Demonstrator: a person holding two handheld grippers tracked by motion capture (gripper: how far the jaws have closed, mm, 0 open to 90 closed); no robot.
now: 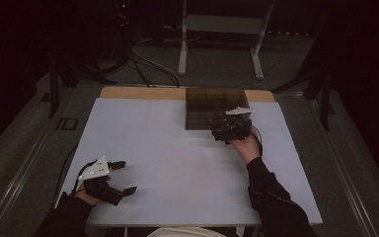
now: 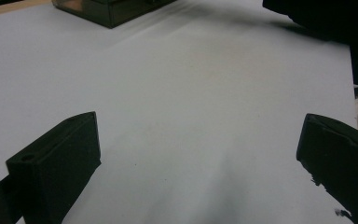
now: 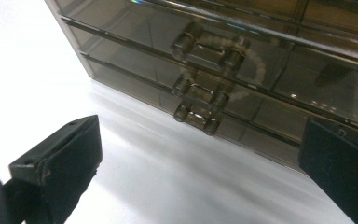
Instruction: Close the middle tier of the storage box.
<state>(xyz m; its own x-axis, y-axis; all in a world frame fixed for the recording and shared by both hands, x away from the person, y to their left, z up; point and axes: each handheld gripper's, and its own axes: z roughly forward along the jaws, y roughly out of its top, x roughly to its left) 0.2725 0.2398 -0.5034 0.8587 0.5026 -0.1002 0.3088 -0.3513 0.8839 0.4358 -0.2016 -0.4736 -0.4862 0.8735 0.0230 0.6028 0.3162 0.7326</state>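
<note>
With its jaws apart and empty, the right gripper (image 3: 200, 172) should centre on 1 clear handle (image 3: 199, 113) of the smoky transparent plastic drawer box (image 3: 121, 70) before closing squarely.

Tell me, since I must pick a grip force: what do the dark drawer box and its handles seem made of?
The smoky see-through drawer box looks like glossy hard plastic, perhaps acrylic: it is transparent and shows glints. Its clear bar handles seem the same material.

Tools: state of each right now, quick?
Left tool: open, nothing between its jaws, over the bare table.
Right tool: open, holding nothing, facing the smoky drawer unit.
</note>
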